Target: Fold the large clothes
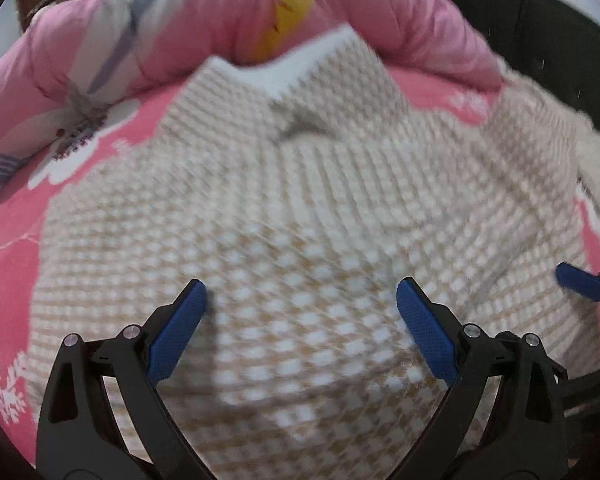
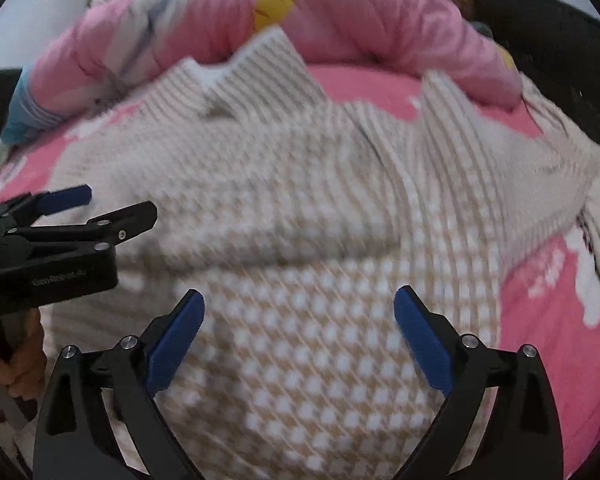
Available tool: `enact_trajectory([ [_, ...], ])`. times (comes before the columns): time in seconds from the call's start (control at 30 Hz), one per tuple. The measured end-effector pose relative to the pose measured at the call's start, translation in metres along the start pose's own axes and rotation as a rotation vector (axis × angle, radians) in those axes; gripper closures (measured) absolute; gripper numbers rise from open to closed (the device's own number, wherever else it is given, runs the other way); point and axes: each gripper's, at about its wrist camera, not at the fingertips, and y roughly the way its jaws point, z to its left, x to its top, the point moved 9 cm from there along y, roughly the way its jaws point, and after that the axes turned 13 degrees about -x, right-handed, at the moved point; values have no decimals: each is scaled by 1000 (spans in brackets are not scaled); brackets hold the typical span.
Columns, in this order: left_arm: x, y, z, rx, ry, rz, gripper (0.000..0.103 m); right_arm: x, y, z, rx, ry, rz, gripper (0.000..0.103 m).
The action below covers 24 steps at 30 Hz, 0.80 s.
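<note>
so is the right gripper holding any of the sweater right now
No: the right gripper stands wide open above the checked sweater, with no cloth pinched between its blue fingers.

Soft, even indoor light with faint shadows; both fisheye views are motion-blurred, bend strongly outward and darken at the rims.

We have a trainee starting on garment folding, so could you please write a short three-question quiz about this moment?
1. True or false: the right gripper is clamped on the checked knit sweater.
2. What does the sweater lie on? A) a wooden floor B) a pink floral bedsheet C) a black chair
3. What is bunched up behind the sweater's collar?

Key:
1. False; its jaws stand wide open over the knit, as do those of the left gripper.
2. B
3. A pink quilt.
</note>
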Motion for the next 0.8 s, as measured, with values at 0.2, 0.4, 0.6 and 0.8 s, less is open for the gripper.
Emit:
enact_trajectory([
  [0.2, -6, 0, 5, -9, -47, -26, 7, -6, 23, 10, 29, 7, 8, 6],
  [0.4, -10, -3, 6, -42, -34, -47, 7, -3, 29, 14, 41, 22, -6, 6],
  [0.6, -8, -3, 5, -35, -23, -60, 7, -6, 27, 12, 52, 31, -9, 6],
  [0.8, -9, -4, 4, -34, -17, -75, 7, -5, 28, 12, 56, 31, -12, 6],
])
